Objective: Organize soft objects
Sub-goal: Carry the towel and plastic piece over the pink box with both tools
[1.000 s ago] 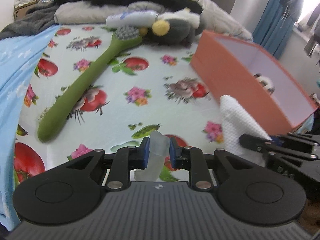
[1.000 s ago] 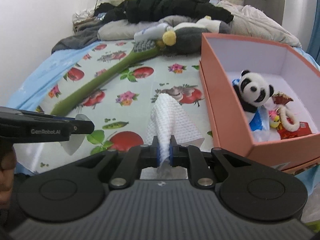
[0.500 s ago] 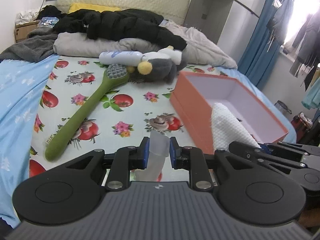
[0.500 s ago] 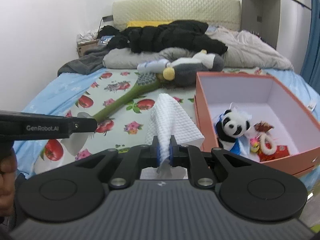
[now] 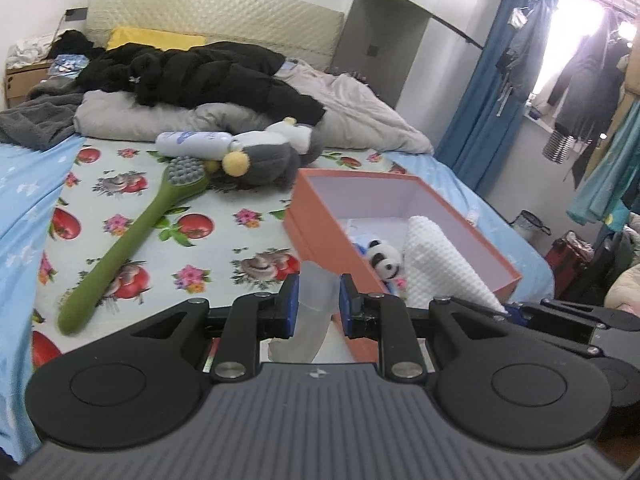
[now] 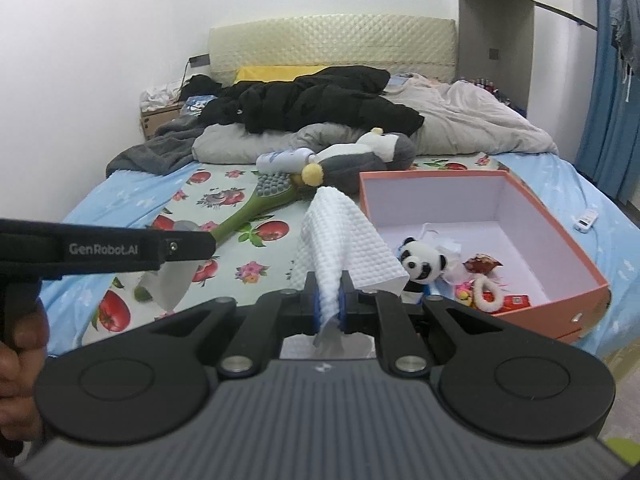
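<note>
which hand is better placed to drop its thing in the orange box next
Right, probably. The right hand-held gripper, shut on the white cloth, is next to the orange box; the left hand-held gripper is farther away.

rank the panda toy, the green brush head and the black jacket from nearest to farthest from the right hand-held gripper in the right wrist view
1. Panda toy: just ahead and right of the right hand-held gripper, inside the orange box.
2. Green brush head: mid-bed, ahead and left, beside the grey plush.
3. Black jacket: farthest, heaped on the bedding near the headboard.
</note>
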A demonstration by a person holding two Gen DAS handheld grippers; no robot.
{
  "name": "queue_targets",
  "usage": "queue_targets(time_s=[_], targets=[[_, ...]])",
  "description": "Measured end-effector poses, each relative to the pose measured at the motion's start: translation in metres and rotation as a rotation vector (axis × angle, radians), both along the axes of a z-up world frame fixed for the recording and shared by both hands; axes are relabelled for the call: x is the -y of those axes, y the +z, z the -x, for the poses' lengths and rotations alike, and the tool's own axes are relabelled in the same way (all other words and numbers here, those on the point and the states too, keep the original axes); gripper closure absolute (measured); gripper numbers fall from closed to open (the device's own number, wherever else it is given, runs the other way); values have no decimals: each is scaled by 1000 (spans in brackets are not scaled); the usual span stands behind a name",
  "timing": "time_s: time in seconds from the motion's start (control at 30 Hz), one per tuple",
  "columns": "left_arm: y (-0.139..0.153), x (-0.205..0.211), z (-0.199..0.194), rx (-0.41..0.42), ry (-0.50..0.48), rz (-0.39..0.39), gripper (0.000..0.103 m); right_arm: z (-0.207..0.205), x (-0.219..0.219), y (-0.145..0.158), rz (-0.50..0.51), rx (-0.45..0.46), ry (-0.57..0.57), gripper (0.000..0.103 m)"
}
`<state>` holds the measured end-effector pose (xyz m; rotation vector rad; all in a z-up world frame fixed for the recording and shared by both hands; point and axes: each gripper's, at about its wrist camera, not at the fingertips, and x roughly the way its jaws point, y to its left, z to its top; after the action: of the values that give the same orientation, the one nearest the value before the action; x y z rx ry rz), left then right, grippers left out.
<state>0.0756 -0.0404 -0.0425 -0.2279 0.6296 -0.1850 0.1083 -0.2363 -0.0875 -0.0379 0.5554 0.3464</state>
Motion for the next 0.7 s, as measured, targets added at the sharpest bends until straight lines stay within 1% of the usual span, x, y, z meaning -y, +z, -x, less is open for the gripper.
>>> queue_targets(time_s=[0.17,0.47,0.6,0.7], targets=[[7,22,-2,12,-56,10,78,7,17,4,8,4,-40,90],[9,69,-13,10,-170,24,78,17,55,8,12,-1,-142,90],[9,86,-21,2,-211,20,78,16,73,3,7,-4,-184,90],[5,94,-36,-14,-232,13,78,11,82,-2,-1,-8,-209,90]])
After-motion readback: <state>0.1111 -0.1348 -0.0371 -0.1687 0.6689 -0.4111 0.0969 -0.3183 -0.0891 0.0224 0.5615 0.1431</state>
